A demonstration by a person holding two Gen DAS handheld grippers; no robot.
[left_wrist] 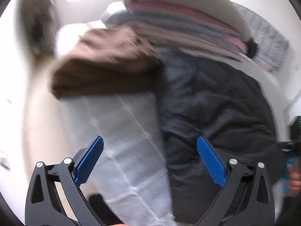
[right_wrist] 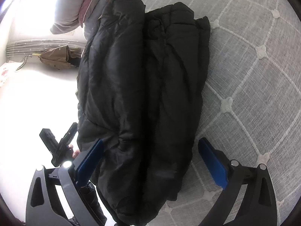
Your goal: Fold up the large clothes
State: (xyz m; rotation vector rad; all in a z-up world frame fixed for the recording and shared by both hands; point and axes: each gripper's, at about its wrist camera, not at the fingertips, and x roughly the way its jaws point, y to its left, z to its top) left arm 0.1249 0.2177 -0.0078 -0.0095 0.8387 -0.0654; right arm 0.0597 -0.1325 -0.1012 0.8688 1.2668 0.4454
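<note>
- Black padded jacket (right_wrist: 143,98) lies lengthwise on the grey quilted bed cover (right_wrist: 254,71), already folded into 2 long rolls side by side, its left roll overhanging the bed's edge.
- Right gripper (right_wrist: 150,162) hovers at the near end of the jacket, fingers spread wide, nothing in them.
- Left gripper (left_wrist: 150,160) is also wide open and empty; its view is motion-blurred, so exact placement is hard to judge.
- Brown garment (left_wrist: 105,62) and a stack of folded clothes (left_wrist: 188,18) sit at the far end.
- Likely next: fold near end over far. Bite deep into both layers, lift together, and keep the edges square.
</note>
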